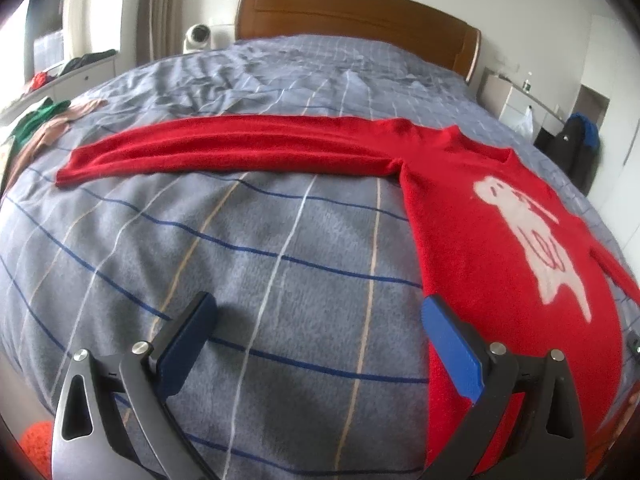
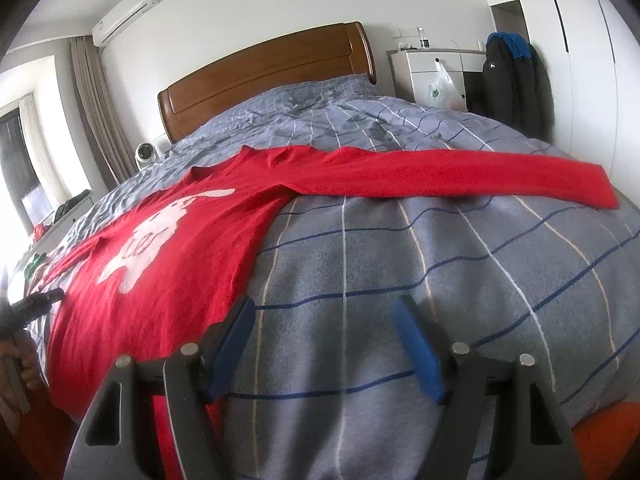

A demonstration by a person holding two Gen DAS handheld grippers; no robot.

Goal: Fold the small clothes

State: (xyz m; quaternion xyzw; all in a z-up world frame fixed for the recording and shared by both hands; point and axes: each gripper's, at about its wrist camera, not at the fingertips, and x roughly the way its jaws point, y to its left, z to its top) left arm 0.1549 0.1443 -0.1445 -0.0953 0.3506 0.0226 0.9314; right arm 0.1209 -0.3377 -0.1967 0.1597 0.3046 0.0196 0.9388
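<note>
A red sweater (image 1: 480, 216) with a white animal figure lies flat, front up, on the grey checked bedspread (image 1: 240, 260). Its long sleeve (image 1: 224, 148) stretches out to the left in the left wrist view. My left gripper (image 1: 320, 312) hovers open at the sweater's lower left edge, its blue right pad (image 1: 452, 344) over the red fabric, nothing gripped. In the right wrist view the sweater (image 2: 168, 248) fills the left and its other sleeve (image 2: 460, 180) runs right. My right gripper (image 2: 324, 316) is open above the bedspread (image 2: 400, 260), left finger at the sweater's side edge.
A wooden headboard (image 1: 352, 12) stands at the far end. Other clothes (image 1: 40, 124) lie at the bed's left edge. A white drawer unit (image 2: 432, 68) and a dark hanging jacket (image 2: 512, 80) stand to the right. The other gripper (image 2: 36, 304) and a hand show at the far left.
</note>
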